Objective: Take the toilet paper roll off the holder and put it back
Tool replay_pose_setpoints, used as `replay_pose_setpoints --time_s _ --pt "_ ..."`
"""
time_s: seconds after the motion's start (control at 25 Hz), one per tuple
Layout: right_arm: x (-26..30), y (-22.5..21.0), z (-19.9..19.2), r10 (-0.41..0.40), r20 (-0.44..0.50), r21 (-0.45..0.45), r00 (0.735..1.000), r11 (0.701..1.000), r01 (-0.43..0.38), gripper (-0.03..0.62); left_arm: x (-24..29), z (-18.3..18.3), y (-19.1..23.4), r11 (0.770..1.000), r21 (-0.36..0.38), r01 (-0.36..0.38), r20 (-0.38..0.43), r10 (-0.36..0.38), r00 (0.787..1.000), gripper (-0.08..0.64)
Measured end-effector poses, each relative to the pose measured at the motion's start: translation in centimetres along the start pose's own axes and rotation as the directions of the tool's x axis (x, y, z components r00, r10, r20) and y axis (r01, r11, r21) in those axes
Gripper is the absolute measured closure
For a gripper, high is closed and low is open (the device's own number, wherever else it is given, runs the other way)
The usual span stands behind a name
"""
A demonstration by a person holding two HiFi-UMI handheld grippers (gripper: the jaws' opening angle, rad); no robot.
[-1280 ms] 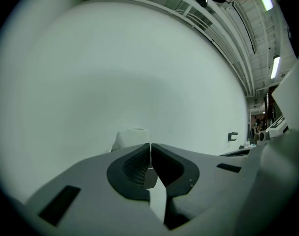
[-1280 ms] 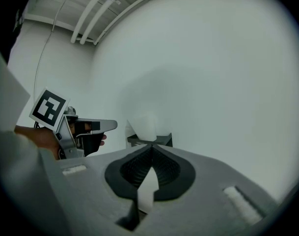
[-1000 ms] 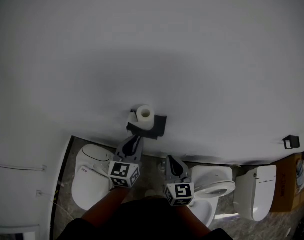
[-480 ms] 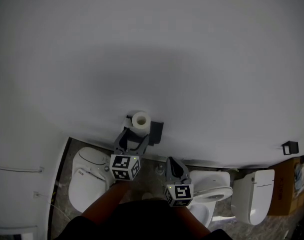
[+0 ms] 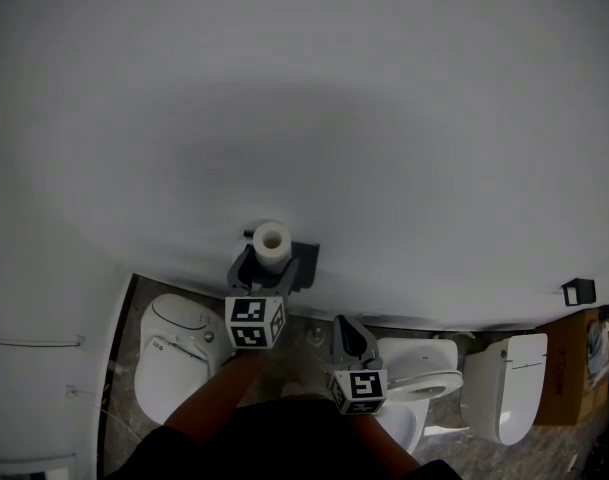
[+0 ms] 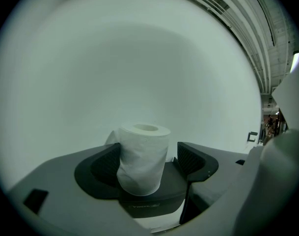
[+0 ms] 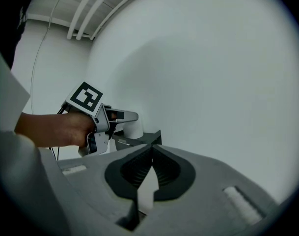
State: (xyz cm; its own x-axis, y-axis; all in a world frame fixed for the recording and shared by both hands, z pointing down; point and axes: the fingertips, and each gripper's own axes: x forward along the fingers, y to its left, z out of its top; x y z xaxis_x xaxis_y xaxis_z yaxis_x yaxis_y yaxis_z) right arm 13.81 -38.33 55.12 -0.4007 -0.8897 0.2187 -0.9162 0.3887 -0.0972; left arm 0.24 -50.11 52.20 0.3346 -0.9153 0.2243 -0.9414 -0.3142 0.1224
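L gripper (image 5: 264, 268) moved in, jaws opening round roll (image 5: 272, 240); toilet (image 5: 174, 353) below.

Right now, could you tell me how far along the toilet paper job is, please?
Done: nothing yet; the toilet paper roll stands on the holder. In hand: the left gripper, jaws just opening, straddles the roll without pressing it; the right gripper is shut, empty. Remaining: grip, lift off, replace.

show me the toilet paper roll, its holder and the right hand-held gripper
toilet paper roll (image 6: 142, 163), left gripper view, side
holder (image 5: 303, 262), head view, right end
right hand-held gripper (image 7: 152, 154), right gripper view, jaw tips
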Motion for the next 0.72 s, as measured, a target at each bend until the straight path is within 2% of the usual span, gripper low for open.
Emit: replay_pose_setpoints --time_s 0.16,0.36,0.48,0.6,0.72 --pt "-0.3 -0.5 -0.5 -0.013 0.004 0.006 1.0 1.0 0.013 0.594 0.4 -0.2 0.6 0.999 0.025 -0.036 0.006 0.036 0.999 0.199" --pt "-0.7 -0.3 0.7 -0.001 0.018 0.068 1.0 0.998 0.0 0.594 1.1 -0.3 1.1 0.996 0.039 -0.074 0.023 0.073 0.997 0.204" --pt "-1.2 0.0 1.5 0.004 0.042 0.064 0.999 0.998 -0.006 0.594 1.1 -0.3 1.5 0.995 0.041 -0.093 0.028 0.092 0.995 0.241" --pt "-1.7 -0.2 1.4 -0.004 0.045 0.072 0.999 0.997 0.001 0.594 0.9 -0.3 1.5 0.996 0.04 -0.084 0.026 0.083 0.996 0.241" --pt "-2.4 -0.4 1.7 -0.018 0.052 0.071 0.998 0.997 0.014 0.594 -0.1 0.2 1.7 0.998 -0.012 -0.054 0.039 0.054 0.998 0.241"
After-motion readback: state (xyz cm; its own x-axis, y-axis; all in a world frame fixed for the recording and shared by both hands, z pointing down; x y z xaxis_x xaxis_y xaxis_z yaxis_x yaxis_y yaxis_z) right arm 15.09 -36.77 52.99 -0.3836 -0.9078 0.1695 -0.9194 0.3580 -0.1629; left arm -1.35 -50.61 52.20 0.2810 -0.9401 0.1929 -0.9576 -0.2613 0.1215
